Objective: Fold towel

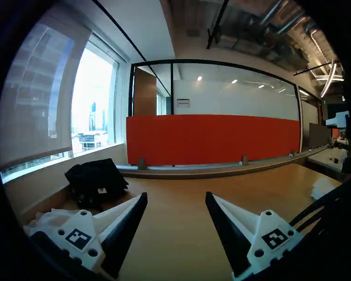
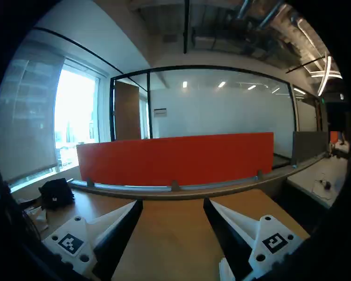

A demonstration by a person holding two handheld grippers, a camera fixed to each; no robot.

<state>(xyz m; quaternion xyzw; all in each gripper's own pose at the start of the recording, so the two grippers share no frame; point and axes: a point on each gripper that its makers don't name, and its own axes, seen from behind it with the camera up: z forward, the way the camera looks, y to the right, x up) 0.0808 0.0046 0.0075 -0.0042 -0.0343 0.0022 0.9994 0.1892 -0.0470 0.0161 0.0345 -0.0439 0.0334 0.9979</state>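
Note:
My left gripper stands open above the wooden table, with nothing between its fingers. At the right edge of the left gripper view lies a pale white crumpled thing, perhaps the towel; too little of it shows to tell. My right gripper is open too, held over the same wooden table. A small white scrap peeks in at the bottom by the right finger's base; it is not between the fingertips.
A black bag sits at the table's left, by the window; it is also in the right gripper view as the black bag. An orange divider runs along the table's far edge. Another desk stands to the right.

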